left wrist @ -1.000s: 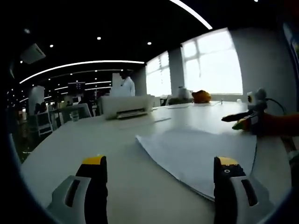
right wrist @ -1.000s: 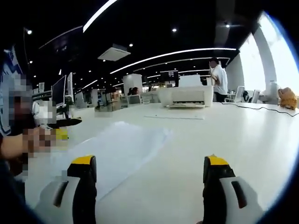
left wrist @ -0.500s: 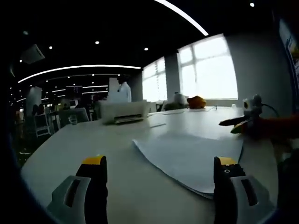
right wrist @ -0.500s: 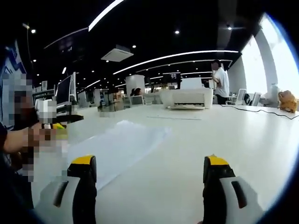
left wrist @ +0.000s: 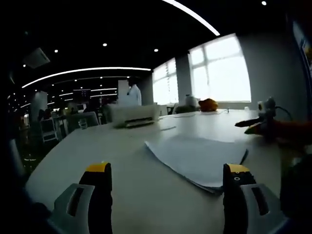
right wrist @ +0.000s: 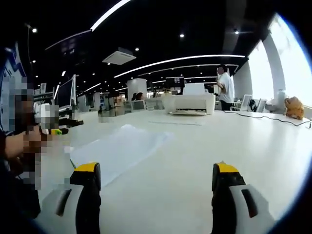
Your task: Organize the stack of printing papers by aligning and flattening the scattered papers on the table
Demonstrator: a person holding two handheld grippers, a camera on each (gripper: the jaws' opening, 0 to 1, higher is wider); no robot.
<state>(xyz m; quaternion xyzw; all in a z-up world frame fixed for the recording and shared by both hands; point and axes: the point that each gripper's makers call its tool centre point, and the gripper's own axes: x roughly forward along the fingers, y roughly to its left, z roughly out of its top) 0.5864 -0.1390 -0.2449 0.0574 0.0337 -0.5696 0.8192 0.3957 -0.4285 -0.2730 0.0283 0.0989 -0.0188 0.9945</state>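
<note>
Two open grippers hover over a white desk with a loose stack of printing papers.

The left gripper [left wrist: 165, 178] and right gripper [right wrist: 156, 178] both have jaws spread wide, holding nothing. The papers [left wrist: 197, 157] lie flat on the desk [left wrist: 122, 161] between them, corners fanned. A white printer [right wrist: 189, 103] sits far back; no writing is legible.
</note>
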